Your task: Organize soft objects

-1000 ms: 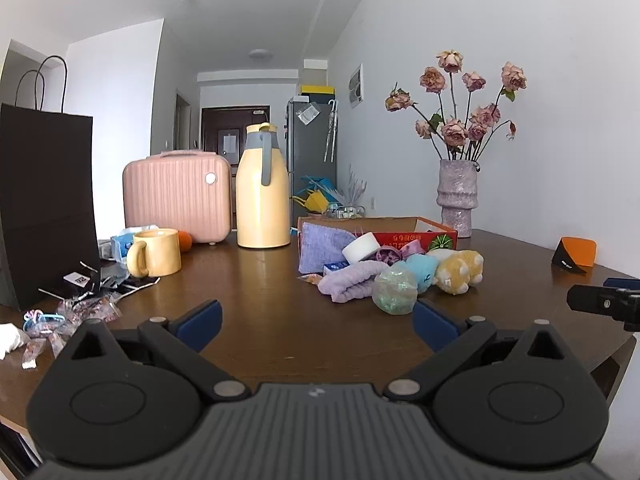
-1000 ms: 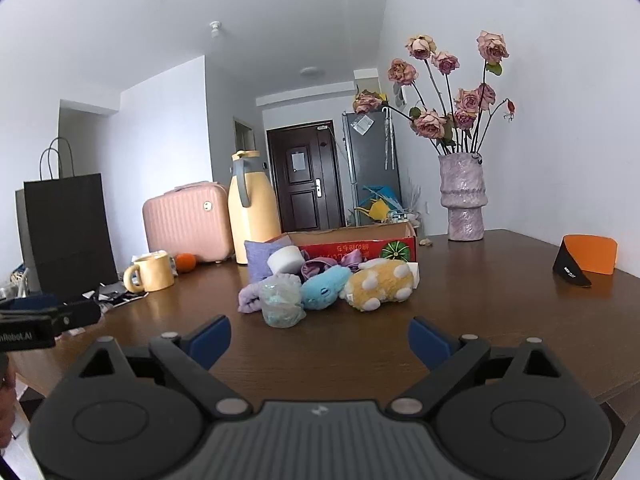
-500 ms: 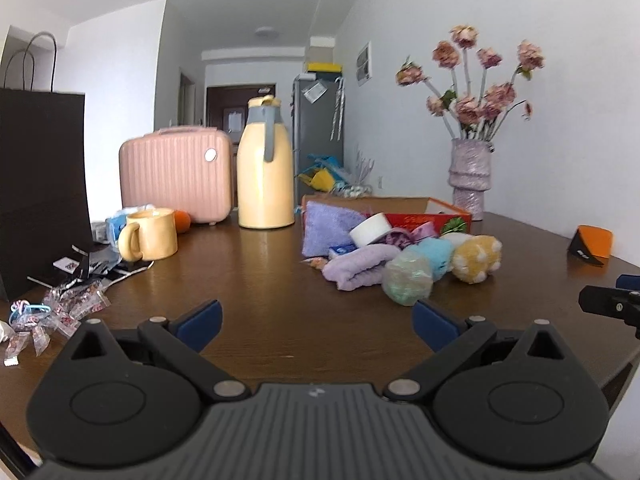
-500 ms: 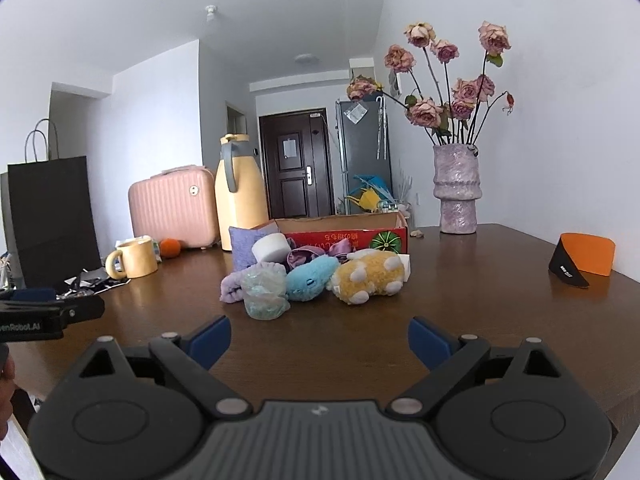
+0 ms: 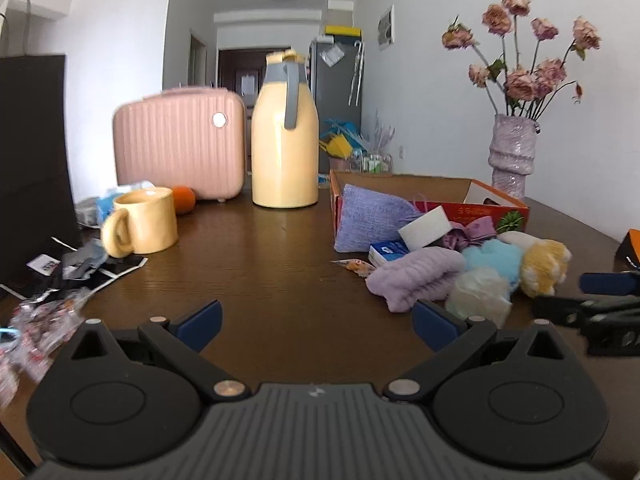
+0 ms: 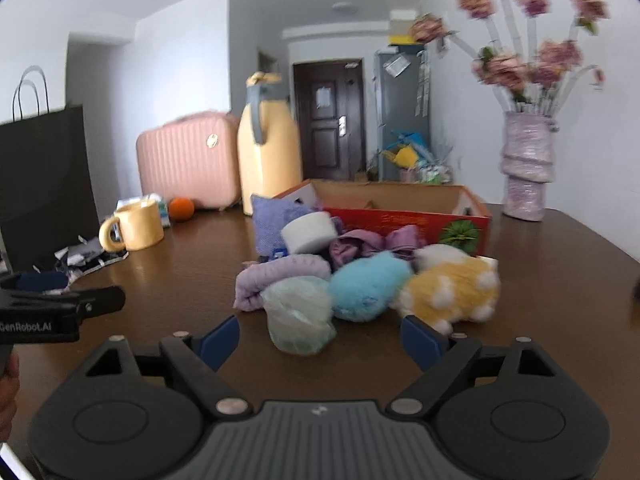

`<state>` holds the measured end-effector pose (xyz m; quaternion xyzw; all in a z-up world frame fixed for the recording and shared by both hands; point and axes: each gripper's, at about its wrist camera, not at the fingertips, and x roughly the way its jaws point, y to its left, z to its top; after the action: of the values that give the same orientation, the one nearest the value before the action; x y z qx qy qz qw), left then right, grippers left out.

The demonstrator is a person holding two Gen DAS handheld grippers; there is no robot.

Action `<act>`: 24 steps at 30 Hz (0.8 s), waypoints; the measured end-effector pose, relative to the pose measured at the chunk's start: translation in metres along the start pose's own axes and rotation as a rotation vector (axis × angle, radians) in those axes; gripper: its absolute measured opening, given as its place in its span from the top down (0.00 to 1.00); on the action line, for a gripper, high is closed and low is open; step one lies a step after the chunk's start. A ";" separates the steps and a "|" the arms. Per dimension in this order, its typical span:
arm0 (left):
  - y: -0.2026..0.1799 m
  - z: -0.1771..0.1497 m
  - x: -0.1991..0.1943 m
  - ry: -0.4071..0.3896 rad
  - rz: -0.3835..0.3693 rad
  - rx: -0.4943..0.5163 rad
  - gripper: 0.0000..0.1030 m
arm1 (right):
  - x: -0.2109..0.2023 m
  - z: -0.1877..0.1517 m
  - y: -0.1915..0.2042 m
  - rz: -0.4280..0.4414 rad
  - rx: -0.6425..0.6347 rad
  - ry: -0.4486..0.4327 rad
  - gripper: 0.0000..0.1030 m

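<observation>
Both claws sit low in frame over the brown table (image 5: 280,280). My left gripper (image 5: 316,326) is spread wide, only bare tabletop between its blue pads. My right gripper (image 6: 320,340) is also spread, though its jaws have just been closing a little; the pale green mesh pouf (image 6: 298,314) lies between the pads at centre frame, and I see no pad pressing on it.

Soft pile, right wrist view: centre of frame, in front of the red cardboard box (image 6: 404,222). Pouf nearest me, lilac rolled towel (image 6: 280,276) touching it behind and to the left, blue plush (image 6: 368,286) to its right, yellow spotted plush (image 6: 452,290) further right. A white sponge block (image 6: 310,232) and a purple knit pouch (image 6: 276,220) lean at the box's left end, purple fabric (image 6: 372,242) bunched beside them.

Left wrist view: same pile at middle right; yellow mug (image 5: 142,224), orange (image 5: 184,200), pink case (image 5: 180,146) and yellow thermos jug (image 5: 285,148) left of centre. Vase of dried roses (image 5: 512,156) upper right. Black paper bag (image 5: 32,160) at left edge
</observation>
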<state>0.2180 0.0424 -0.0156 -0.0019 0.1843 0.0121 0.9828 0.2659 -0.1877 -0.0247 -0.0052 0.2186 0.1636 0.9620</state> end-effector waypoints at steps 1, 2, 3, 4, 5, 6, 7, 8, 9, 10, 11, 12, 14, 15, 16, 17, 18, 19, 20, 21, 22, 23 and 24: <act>0.001 0.004 0.008 0.006 -0.003 0.000 0.00 | 0.013 0.004 0.003 0.005 -0.012 0.014 0.18; 0.003 0.007 0.017 0.017 -0.007 -0.002 0.02 | 0.023 0.007 0.005 0.014 -0.023 0.025 0.18; 0.005 0.010 0.027 0.031 -0.013 -0.010 0.04 | 0.034 0.009 0.008 0.024 -0.040 0.034 0.19; 0.008 0.014 0.037 0.048 -0.021 -0.025 0.08 | 0.043 0.011 0.010 0.026 -0.056 0.046 0.22; 0.010 0.017 0.047 0.070 -0.027 -0.043 0.13 | 0.053 0.013 0.013 0.029 -0.076 0.059 0.22; 0.013 0.020 0.057 0.089 -0.033 -0.060 0.16 | 0.061 0.014 0.014 0.033 -0.090 0.069 0.26; 0.014 0.024 0.068 0.102 -0.042 -0.074 0.21 | 0.068 0.015 0.015 0.038 -0.094 0.078 0.30; 0.015 0.028 0.080 0.116 -0.056 -0.086 0.23 | 0.075 0.016 0.015 0.049 -0.091 0.088 0.38; 0.016 0.032 0.092 0.132 -0.066 -0.096 0.25 | 0.081 0.016 0.013 0.060 -0.087 0.095 0.46; 0.015 0.038 0.106 0.148 -0.075 -0.109 0.28 | 0.087 0.017 0.010 0.074 -0.084 0.116 0.68; 0.014 0.043 0.119 0.159 -0.085 -0.121 0.31 | 0.090 0.018 0.008 0.087 -0.079 0.133 0.71; 0.012 0.048 0.131 0.169 -0.095 -0.130 0.32 | 0.088 0.020 0.004 0.115 -0.075 0.137 0.74; 0.007 0.058 0.158 0.196 -0.104 -0.140 0.34 | 0.079 0.027 -0.003 0.161 -0.070 0.126 0.79; 0.003 0.061 0.169 0.212 -0.098 -0.137 0.38 | 0.071 0.034 -0.009 0.171 -0.065 0.098 0.86; -0.002 0.064 0.179 0.225 -0.099 -0.129 0.45 | 0.066 0.039 -0.014 0.168 -0.056 0.069 0.86; -0.005 0.064 0.188 0.235 -0.108 -0.117 0.50 | 0.061 0.044 -0.022 0.157 -0.046 0.039 0.86; -0.009 0.063 0.197 0.256 -0.100 -0.115 0.52 | 0.059 0.049 -0.028 0.146 -0.041 0.020 0.86; -0.011 0.061 0.206 0.283 -0.090 -0.118 0.58 | 0.060 0.053 -0.035 0.137 -0.039 0.002 0.86; -0.012 0.058 0.211 0.300 -0.091 -0.121 0.63 | 0.061 0.056 -0.040 0.129 -0.034 -0.010 0.86; -0.013 0.055 0.216 0.318 -0.093 -0.122 0.68 | 0.064 0.057 -0.045 0.120 -0.026 -0.010 0.86; -0.014 0.053 0.219 0.330 -0.090 -0.120 0.82 | 0.067 0.058 -0.050 0.115 -0.019 -0.008 0.86; -0.014 0.051 0.220 0.328 -0.085 -0.115 0.84 | 0.071 0.056 -0.053 0.115 -0.011 -0.003 0.86; -0.015 0.050 0.220 0.318 -0.079 -0.103 0.85 | 0.074 0.055 -0.056 0.121 0.003 0.003 0.86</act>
<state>0.4412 0.0334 -0.0487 -0.0613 0.3366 -0.0175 0.9395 0.3697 -0.2135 -0.0101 0.0092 0.2204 0.2211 0.9500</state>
